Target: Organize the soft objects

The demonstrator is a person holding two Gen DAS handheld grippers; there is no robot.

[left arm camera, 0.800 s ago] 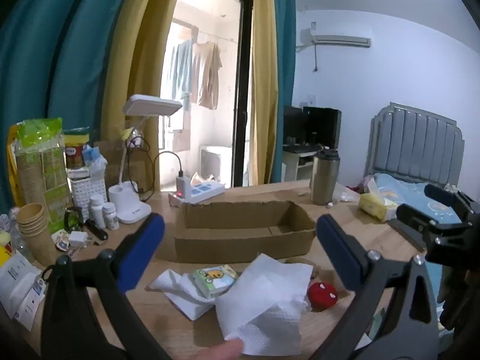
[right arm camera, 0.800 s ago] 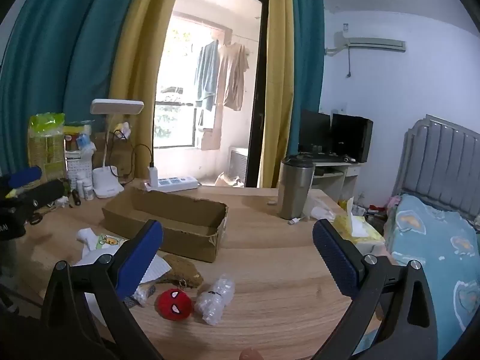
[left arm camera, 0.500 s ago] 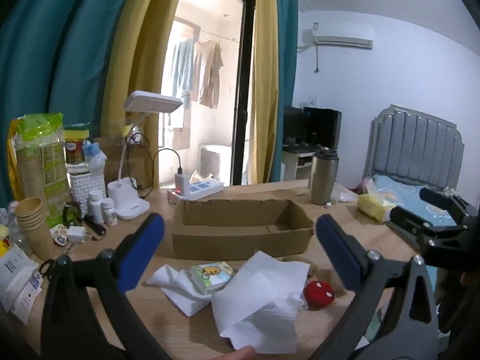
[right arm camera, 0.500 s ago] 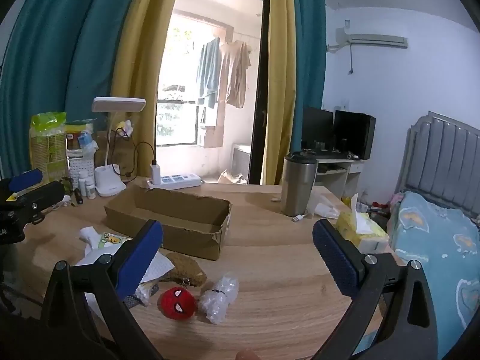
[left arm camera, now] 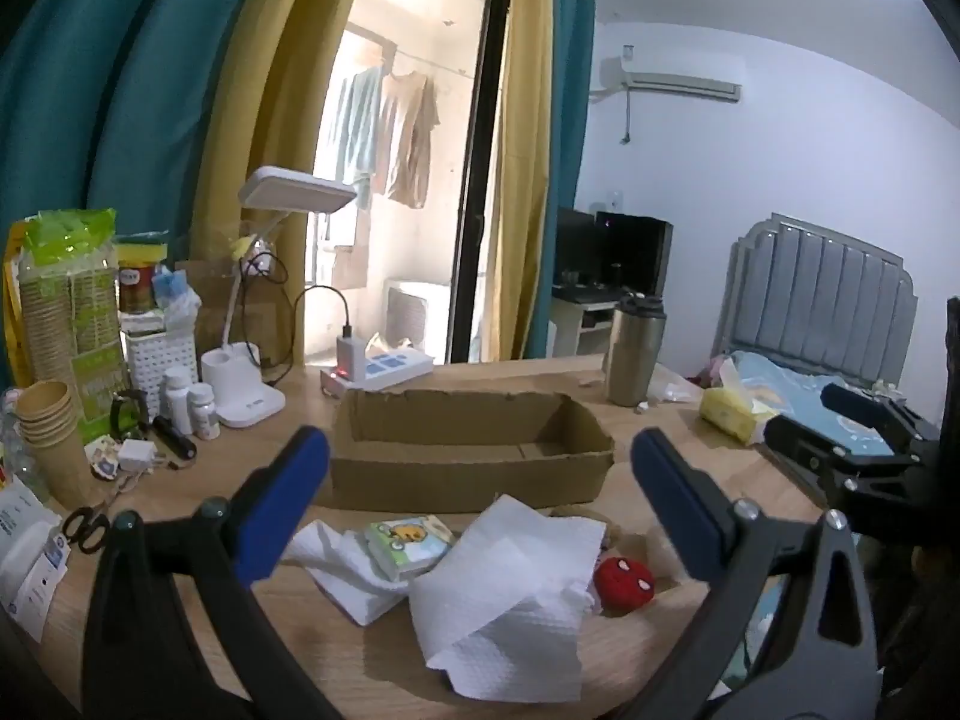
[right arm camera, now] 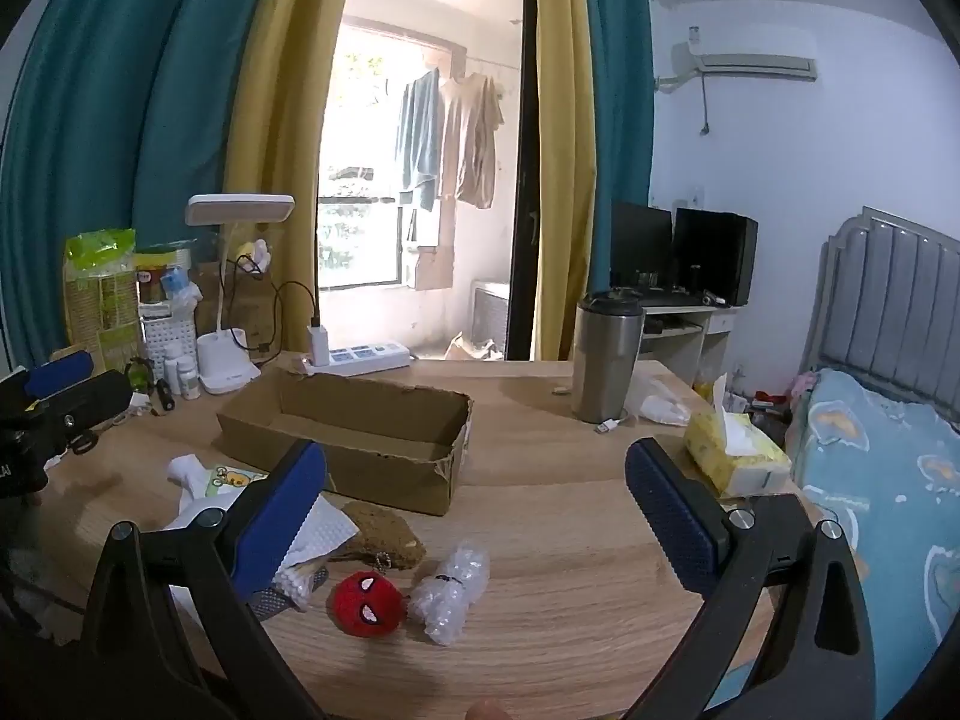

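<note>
An empty brown cardboard box (left arm camera: 468,456) (right arm camera: 354,432) lies on the wooden table. In front of it lie a white paper towel (left arm camera: 510,600), a small tissue pack (left arm camera: 408,543), a red Spider-Man plush ball (left arm camera: 624,585) (right arm camera: 367,603), a brown pouch (right arm camera: 384,534) and a bubble-wrap roll (right arm camera: 453,588). My left gripper (left arm camera: 480,504) is open and empty above the paper towel. My right gripper (right arm camera: 477,510) is open and empty above the plush ball and bubble wrap. Each gripper shows at the edge of the other's view.
A steel tumbler (right arm camera: 606,357), a yellow tissue box (right arm camera: 735,459), a power strip (left arm camera: 384,369), a desk lamp (left arm camera: 252,396), paper cups (left arm camera: 45,426), bottles and scissors (left arm camera: 84,528) crowd the table's back and left. A bed (right arm camera: 888,480) stands at the right.
Both grippers have drawn back and risen slightly, so the table items look a little farther away. Nothing was picked up or moved.
</note>
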